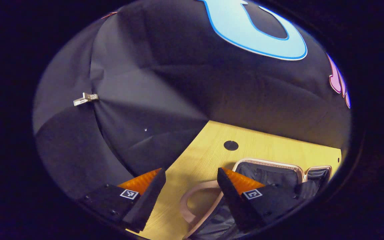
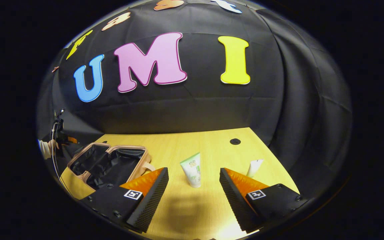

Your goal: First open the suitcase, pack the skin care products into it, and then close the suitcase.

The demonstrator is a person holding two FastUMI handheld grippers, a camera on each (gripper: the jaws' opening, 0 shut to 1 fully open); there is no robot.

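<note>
Nearest the lens in the right gripper view, your right tool (image 2: 192, 186) has its fingers spread wide with nothing between them, hovering low over the worktop (image 2: 212, 143). Just beyond the gap stands the green-and-white tube (image 2: 192, 169), upright on its cap, and it is the natural first pick. A second, smaller white tube (image 2: 254, 167) stands to the right of the green-and-white tube, partly hidden behind your right finger, so I cannot say exactly how it sits. The suitcase (image 2: 108, 163) lies to the left of the green-and-white tube, already open, its dark lining showing inside the pink rim. In the left gripper view your left tool (image 1: 192, 186) is likewise spread and holding nothing; it hangs at the suitcase's edge (image 1: 268, 164), with the pink carry handle (image 1: 192, 200) lying flat on the worktop between its fingers. So the opening looks done and the packing is the step in hand. Bring the right tool straight forward until the green-and-white tube sits centred between the pads, and close on its firmer lower body rather than the flat crimped top, which would likely fold. Squeeze gently; a soft tube tips easily if one pad touches first. Keep the left tool clear of the suitcase opening.
</note>
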